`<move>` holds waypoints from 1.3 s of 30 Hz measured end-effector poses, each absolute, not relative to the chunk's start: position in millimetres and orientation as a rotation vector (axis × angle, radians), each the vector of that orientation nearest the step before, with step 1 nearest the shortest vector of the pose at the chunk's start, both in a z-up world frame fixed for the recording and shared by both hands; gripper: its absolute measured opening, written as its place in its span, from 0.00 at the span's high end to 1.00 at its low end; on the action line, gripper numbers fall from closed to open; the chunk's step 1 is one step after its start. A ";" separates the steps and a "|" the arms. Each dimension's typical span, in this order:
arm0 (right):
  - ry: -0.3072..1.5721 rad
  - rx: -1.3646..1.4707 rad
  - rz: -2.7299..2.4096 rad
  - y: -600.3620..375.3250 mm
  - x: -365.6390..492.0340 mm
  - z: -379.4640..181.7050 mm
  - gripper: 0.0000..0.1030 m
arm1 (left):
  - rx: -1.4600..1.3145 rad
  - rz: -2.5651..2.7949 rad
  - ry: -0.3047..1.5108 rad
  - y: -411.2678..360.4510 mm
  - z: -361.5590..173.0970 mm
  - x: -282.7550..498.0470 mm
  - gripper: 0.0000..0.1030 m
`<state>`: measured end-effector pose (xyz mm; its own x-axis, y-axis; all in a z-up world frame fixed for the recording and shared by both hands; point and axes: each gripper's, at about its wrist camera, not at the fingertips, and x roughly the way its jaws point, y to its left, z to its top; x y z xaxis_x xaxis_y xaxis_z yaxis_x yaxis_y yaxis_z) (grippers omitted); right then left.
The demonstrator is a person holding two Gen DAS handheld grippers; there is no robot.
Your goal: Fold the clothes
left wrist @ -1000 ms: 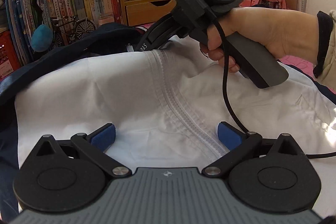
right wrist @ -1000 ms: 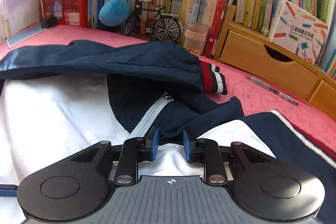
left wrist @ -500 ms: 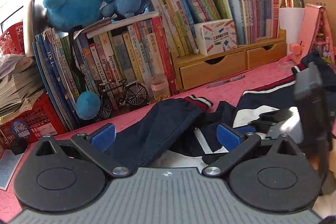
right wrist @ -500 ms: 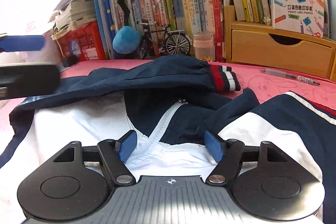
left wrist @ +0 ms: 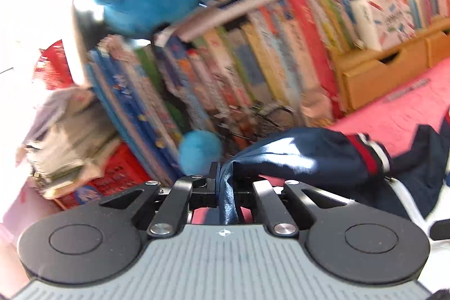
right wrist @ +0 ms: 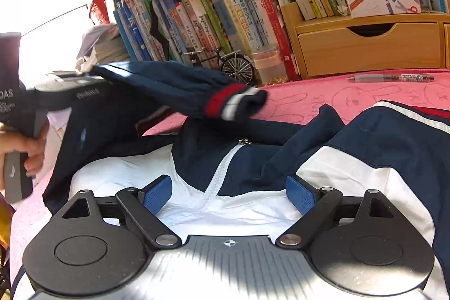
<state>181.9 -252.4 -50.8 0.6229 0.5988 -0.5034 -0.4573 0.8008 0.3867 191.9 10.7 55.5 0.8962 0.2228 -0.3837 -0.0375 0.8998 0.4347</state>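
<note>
We see the left tongs (left wrist: 225, 182) gripping the navy sleeve (left wrist: 303, 156); the right tongs (right wrist: 228, 193) are opening over the jacket's zipper (right wrist: 222, 173), gripping nothing

Black hand-held gripper (right wrist: 227, 194), blue pads (right wrist: 157, 193), silver screws

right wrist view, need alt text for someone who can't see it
The right gripper hangs over a navy and white jacket on a pink table cover, its jaws opening with nothing clamped between them. At left, the left gripper lifts the jacket's sleeve by its navy fabric. Books line the back.
</note>
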 end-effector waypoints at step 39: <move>0.685 0.224 0.649 -247.7 181.0 -52.0 0.00 | 0.535 0.731 0.817 250.2 -52.0 190.0 0.00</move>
